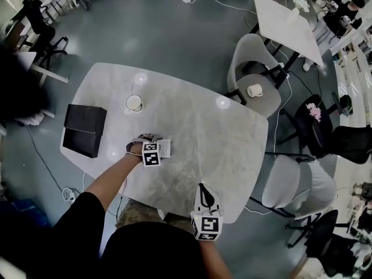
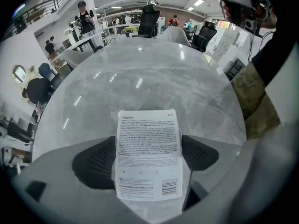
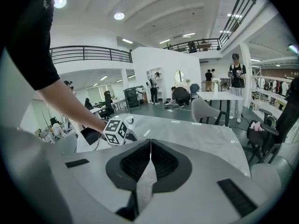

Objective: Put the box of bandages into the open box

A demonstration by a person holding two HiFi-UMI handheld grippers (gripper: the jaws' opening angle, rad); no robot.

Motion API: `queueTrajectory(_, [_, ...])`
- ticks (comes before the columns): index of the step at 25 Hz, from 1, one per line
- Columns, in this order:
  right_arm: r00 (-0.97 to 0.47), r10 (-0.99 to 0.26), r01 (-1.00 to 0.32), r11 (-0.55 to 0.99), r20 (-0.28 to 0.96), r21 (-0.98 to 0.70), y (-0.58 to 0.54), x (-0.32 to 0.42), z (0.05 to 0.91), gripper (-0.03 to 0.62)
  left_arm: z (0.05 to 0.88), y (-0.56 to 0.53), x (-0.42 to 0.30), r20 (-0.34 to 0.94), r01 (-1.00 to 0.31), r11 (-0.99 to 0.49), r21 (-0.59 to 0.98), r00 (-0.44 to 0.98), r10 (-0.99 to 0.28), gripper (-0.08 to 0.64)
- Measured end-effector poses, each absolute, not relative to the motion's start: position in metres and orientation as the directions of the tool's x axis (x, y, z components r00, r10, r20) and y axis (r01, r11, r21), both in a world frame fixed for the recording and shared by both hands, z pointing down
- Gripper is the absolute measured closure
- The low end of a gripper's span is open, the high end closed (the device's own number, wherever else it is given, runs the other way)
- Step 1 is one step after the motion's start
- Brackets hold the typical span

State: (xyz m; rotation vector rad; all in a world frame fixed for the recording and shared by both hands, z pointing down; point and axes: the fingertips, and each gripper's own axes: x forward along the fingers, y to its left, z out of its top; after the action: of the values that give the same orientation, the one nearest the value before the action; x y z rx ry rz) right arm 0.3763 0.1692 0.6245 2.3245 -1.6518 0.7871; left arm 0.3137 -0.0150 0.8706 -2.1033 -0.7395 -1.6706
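The white box of bandages [image 2: 148, 153] lies flat on the marble table [image 1: 197, 127], printed label up. It sits between the jaws of my left gripper [image 2: 148, 164], whose dark pads [image 2: 96, 162] stand wide along its two long sides without visibly pressing. In the head view the box of bandages [image 1: 166, 149] pokes out to the right of the left gripper [image 1: 158, 149]. The open black box [image 1: 84, 131] stands at the table's left edge, well left of that gripper. My right gripper [image 1: 203, 195] hovers at the near table edge, shut and empty [image 3: 150, 160].
A white cup [image 1: 134, 103] stands on the table behind the left gripper. Grey chairs [image 1: 256, 68] crowd the table's right side, one with a small cup [image 1: 254, 90] on its seat. The person's arm [image 1: 110, 179] reaches in from the near left.
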Motion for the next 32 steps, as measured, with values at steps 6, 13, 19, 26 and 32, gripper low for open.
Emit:
queueTrajectory(6, [0.237, -0.823, -0.927, -0.35, 0.516, -0.132, 0.166, 0.363, 0.622, 0.58, 0.87, -0.014, 0.315, 0.969, 0.575, -0.817, 0.032, 0.182, 0.166, 0.123])
queueTrajectory(13, [0.23, -0.83, -0.934, -0.334, 0.508, -0.123, 0.154, 0.345, 0.618, 0.58, 0.853, -0.024, 0.304, 0.965, 0.572, -0.82, -0.005, 0.217, 0.145, 0.136])
queueTrajectory(19, [0.237, -0.846, -0.935, -0.332, 0.477, -0.126, 0.134, 0.327, 0.604, 0.58, 0.82, -0.05, 0.289, 0.945, 0.501, -0.865, -0.021, 0.293, 0.147, 0.138])
queueTrajectory(26, [0.224, -0.875, -0.939, -0.311, 0.43, -0.144, 0.101, 0.278, 0.581, 0.58, 0.775, -0.079, 0.244, 0.926, 0.478, -0.875, -0.077, 0.36, 0.115, 0.138])
queueTrajectory(32, [0.208, -0.901, -0.943, -0.288, 0.382, -0.165, 0.069, 0.21, 0.554, 0.58, 0.735, -0.103, 0.18, 0.911, 0.475, -0.871, -0.129, 0.403, 0.085, 0.138])
